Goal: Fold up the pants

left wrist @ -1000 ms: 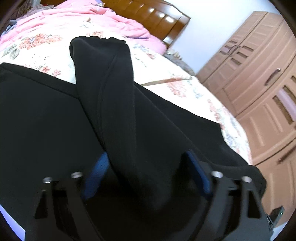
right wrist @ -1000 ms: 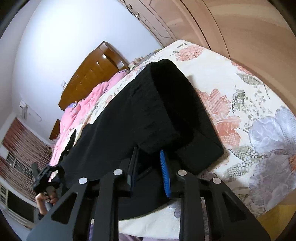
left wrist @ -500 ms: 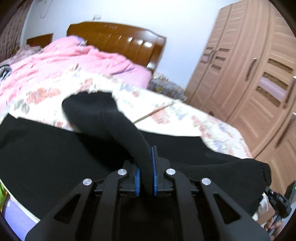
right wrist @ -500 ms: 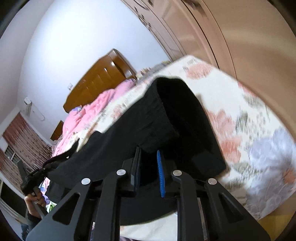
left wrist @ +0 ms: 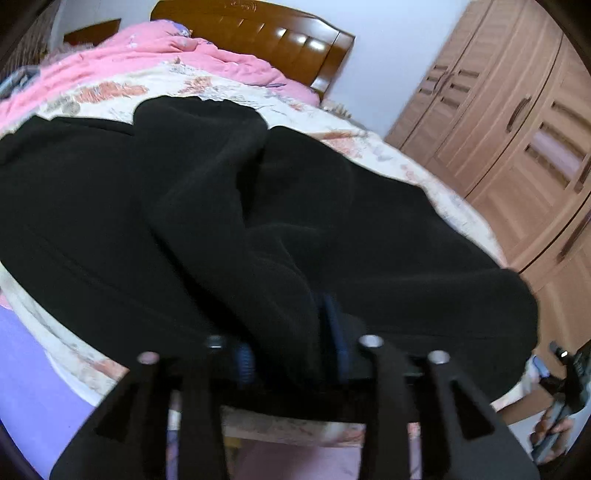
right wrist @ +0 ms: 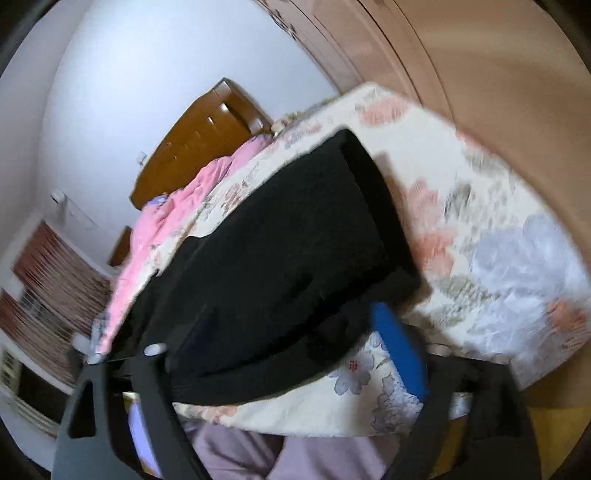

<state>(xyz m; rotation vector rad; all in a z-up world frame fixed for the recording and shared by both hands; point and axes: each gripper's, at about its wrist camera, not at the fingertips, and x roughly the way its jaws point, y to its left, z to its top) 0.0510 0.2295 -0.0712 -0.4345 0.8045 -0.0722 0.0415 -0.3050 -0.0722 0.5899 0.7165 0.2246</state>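
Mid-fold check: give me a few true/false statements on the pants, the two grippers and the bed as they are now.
1. The black pants lie on a floral bedsheet. True.
2. The left gripper has a fold of the pants between its fingers. True.
3. The right gripper is pinched shut on the fabric. False: its fingers are spread wide, with the blue pad out to the side of the cloth.
4. The pants are light blue denim. False: they are plain black.
5. A pink quilt is bunched near the wooden headboard. True.
6. The wardrobe doors stand open. False: they look closed.
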